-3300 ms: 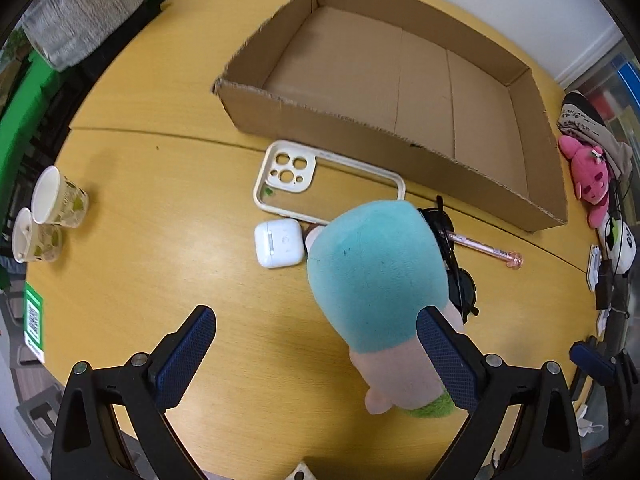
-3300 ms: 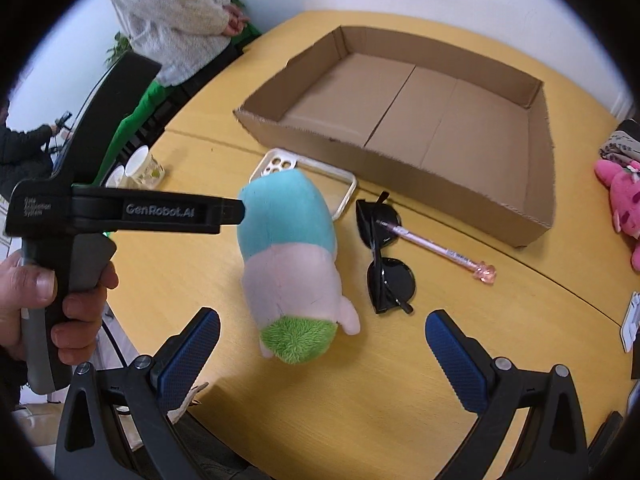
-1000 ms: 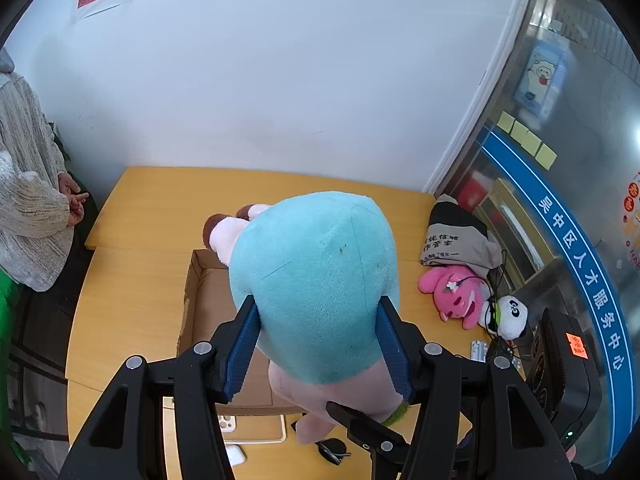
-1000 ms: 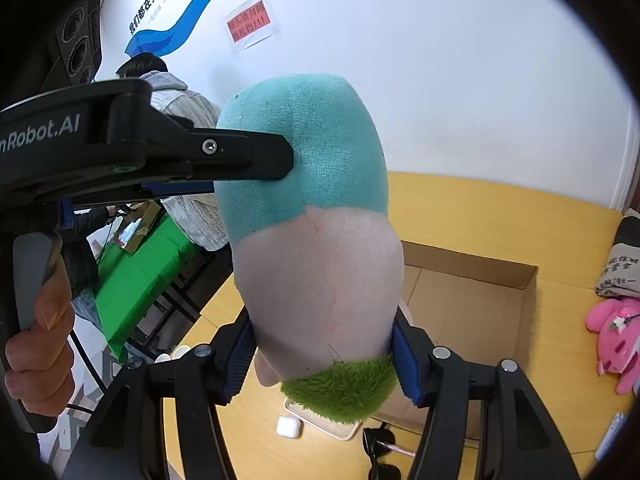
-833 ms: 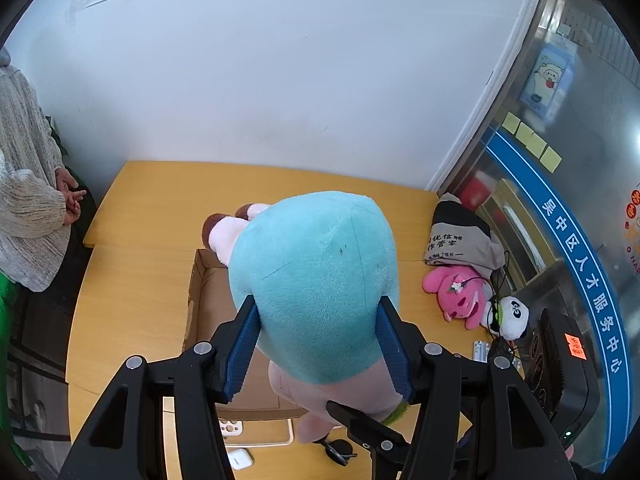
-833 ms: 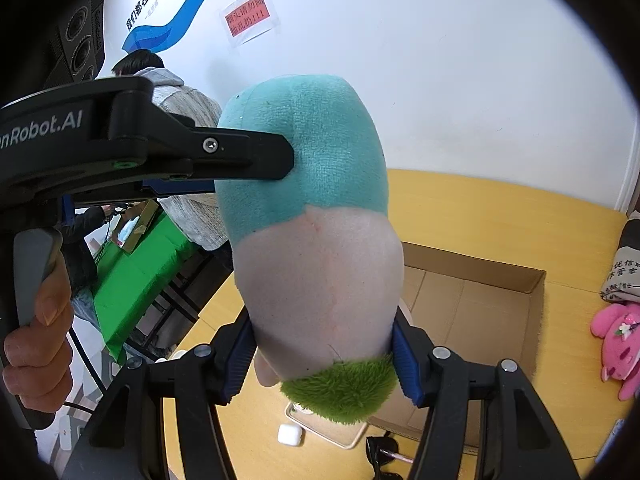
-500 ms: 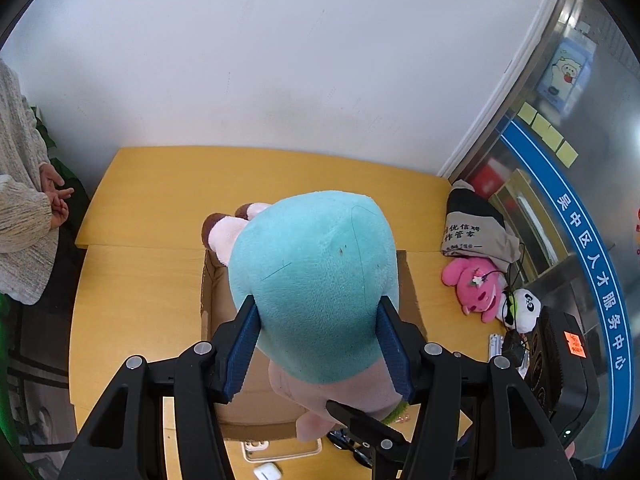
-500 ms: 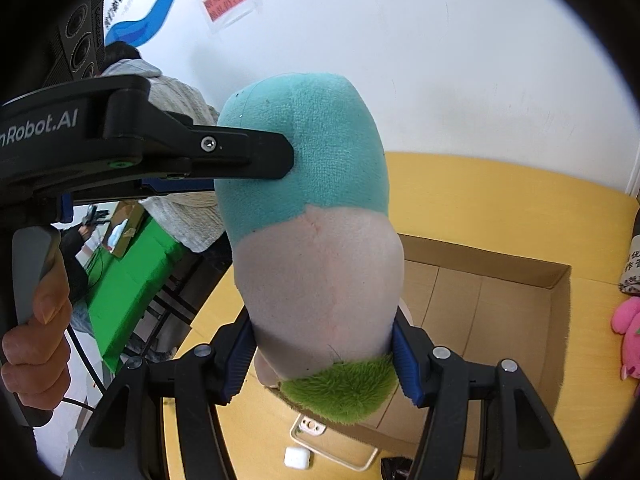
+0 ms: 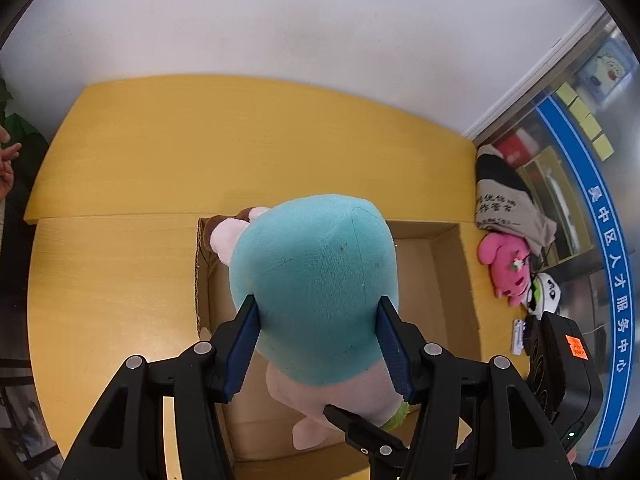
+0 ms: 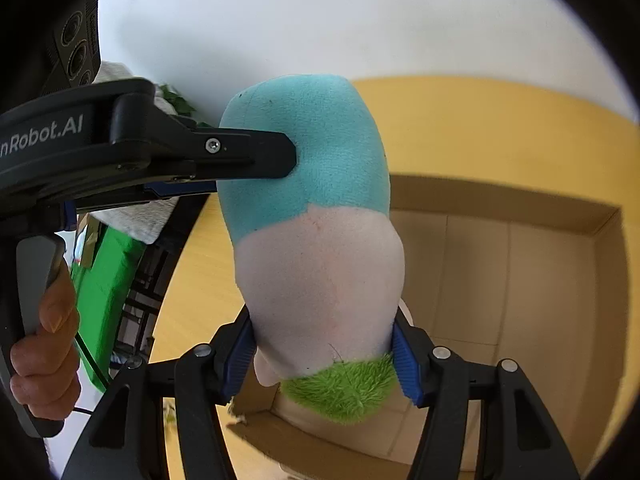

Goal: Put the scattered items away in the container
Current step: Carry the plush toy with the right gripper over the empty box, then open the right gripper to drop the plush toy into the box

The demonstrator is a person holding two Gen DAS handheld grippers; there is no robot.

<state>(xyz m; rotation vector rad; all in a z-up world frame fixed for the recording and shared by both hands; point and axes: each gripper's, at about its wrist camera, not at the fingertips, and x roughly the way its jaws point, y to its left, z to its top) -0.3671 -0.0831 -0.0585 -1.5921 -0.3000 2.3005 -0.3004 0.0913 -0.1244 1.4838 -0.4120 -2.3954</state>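
Observation:
A teal, pink and green plush toy (image 9: 316, 280) hangs in the air between both grippers. My left gripper (image 9: 318, 346) is shut on its teal part. My right gripper (image 10: 322, 354) is shut on its pink part (image 10: 320, 276), just above the green tuft. The left gripper's finger (image 10: 224, 156) shows in the right wrist view, pressed into the teal side. The open cardboard box (image 9: 444, 292) lies on the yellow table directly below the toy; its floor (image 10: 520, 300) looks bare. The other scattered items are out of sight.
A pink plush (image 9: 506, 266), a panda toy (image 9: 546, 294) and a folded grey and black cloth (image 9: 506, 202) lie at the table's right edge. A white wall stands behind the yellow table (image 9: 240, 148). A green-covered thing (image 10: 108, 288) stands left of the table.
Both grippers have carried the toy forward over the box. The box now lies right under the toy, and the phone case and earbud case have dropped out of view.

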